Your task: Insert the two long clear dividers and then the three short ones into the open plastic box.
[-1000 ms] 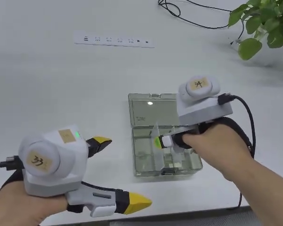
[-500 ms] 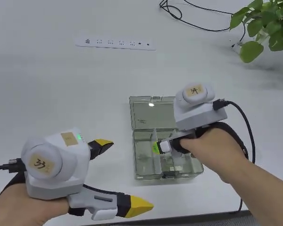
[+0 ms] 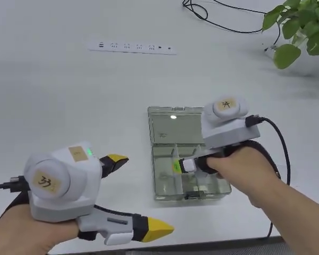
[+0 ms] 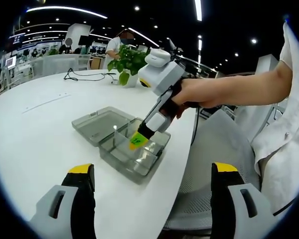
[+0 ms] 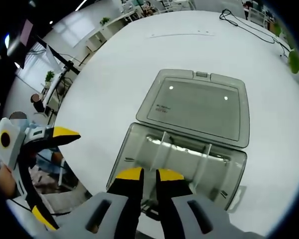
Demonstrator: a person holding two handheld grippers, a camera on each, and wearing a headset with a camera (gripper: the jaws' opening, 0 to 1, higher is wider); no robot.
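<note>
Since the right gripper, pinched on a clear divider, has dropped into the box, seating looks near; the left gripper, at 8 o'clock, gapes empty.

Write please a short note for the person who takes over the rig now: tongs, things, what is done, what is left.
Left gripper: tongs open, holding nothing, above the table, left of the box.
Right gripper: tongs shut on what looks like a clear divider, tips down inside the tray of the open plastic box.
Lid: flat behind the tray.
Done: other dividers stand in the tray; their number is unclear.
Left: seat this divider, release, then check that all five are in.
</note>
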